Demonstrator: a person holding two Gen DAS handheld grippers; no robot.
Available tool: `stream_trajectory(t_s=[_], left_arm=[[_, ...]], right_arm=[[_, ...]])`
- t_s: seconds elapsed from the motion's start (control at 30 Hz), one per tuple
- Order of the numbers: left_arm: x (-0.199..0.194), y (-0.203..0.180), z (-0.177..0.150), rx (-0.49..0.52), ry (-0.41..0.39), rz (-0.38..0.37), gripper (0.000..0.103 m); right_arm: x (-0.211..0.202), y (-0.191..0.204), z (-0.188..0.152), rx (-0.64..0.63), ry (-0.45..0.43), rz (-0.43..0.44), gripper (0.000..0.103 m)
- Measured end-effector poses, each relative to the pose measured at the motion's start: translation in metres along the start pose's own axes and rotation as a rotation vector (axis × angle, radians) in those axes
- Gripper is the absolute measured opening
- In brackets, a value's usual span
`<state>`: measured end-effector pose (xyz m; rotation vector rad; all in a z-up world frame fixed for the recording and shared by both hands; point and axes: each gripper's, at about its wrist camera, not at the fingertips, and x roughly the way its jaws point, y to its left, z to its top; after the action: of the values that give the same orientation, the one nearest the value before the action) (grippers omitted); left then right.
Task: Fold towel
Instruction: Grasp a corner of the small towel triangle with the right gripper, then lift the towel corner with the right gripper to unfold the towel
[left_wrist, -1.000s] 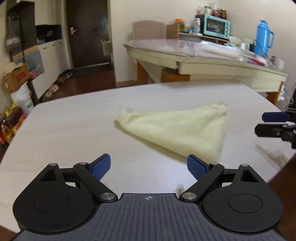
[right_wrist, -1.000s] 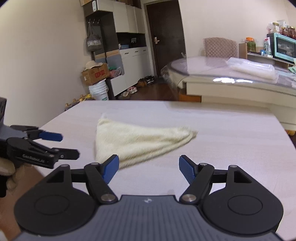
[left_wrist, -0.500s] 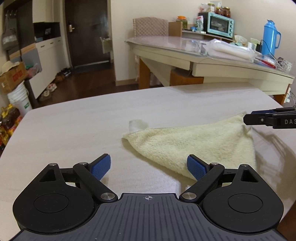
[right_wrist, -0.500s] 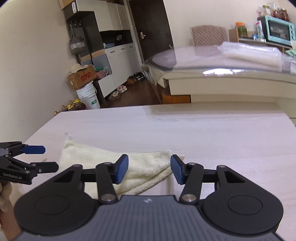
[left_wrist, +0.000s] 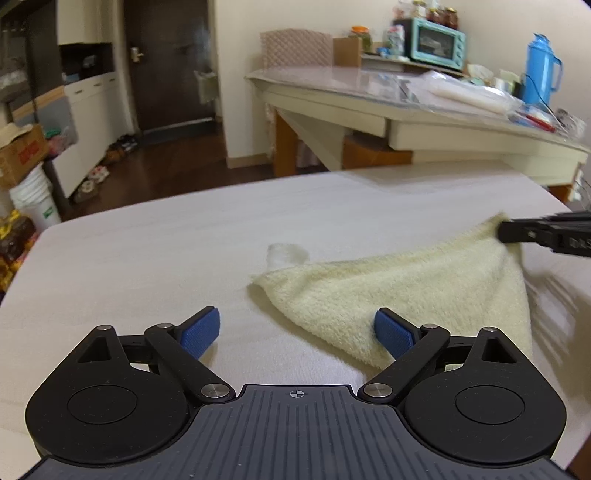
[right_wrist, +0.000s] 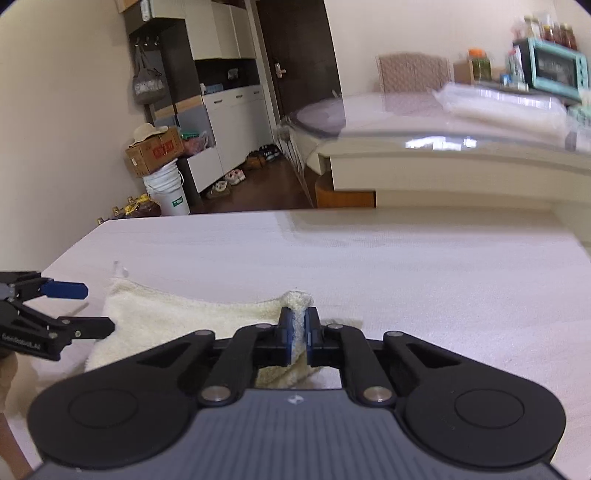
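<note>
Right wrist view has the towel (right_wrist: 177, 317), pale yellow and lying in a rough triangle on the bench (right_wrist: 424, 273), with one corner bunched up between the blue pads of the right gripper (right_wrist: 297, 334). That gripper is clamped tight on the cloth, a tuft poking up just past its fingertips; the rest of the towel spreads away to its left, flat on the surface. Pinching at the very corner makes sense for a fold, since it lets the edge be lifted and carried over without dragging the whole body.

Left wrist view shows the left gripper (left_wrist: 297, 330) with its jaws spread wide and holding nothing. The near edge of the towel (left_wrist: 388, 291) lies between its pads and just ahead, toward its right finger, so it looks poised to take a second hold there. A small white tag (left_wrist: 286, 254) sticks out from the towel's far-left corner, ahead of this gripper. Beyond the bench stands a second table (left_wrist: 424, 110) carrying a teal oven (left_wrist: 436, 48) and a blue flask (left_wrist: 541, 70).
</note>
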<state>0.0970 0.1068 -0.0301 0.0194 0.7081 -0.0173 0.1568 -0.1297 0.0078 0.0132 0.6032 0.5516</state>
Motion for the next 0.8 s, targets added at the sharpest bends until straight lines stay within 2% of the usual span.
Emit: stream_trajectory(t_s=[0.27,0.43,0.47,0.6,0.77,0.8], left_arm=[[0.000,0.008,0.000,-0.002,0.003,-0.001,0.094],[-0.029,0.046,0.007,0.010,-0.038,0.087,0.094],[-0.034,0.054,0.007,0.013,-0.040,0.107,0.094],[-0.046,0.082,0.006,0.024,-0.028,0.155,0.094],[-0.056,0.102,-0.001,0.022,-0.005,0.151,0.094],[-0.057,0.104,-0.004,0.025,0.001,0.140,0.094]], right_arm=[[-0.037,0.028,0.012,-0.059,-0.082,0.057,0.007],[-0.062,0.069,0.017,-0.134,-0.114,0.174,0.007],[-0.068,0.093,0.015,-0.190,-0.108,0.237,0.007],[-0.072,0.150,-0.005,-0.278,-0.056,0.409,0.007],[-0.057,0.199,-0.031,-0.363,0.041,0.540,0.008],[-0.050,0.211,-0.039,-0.386,0.077,0.565,0.013]])
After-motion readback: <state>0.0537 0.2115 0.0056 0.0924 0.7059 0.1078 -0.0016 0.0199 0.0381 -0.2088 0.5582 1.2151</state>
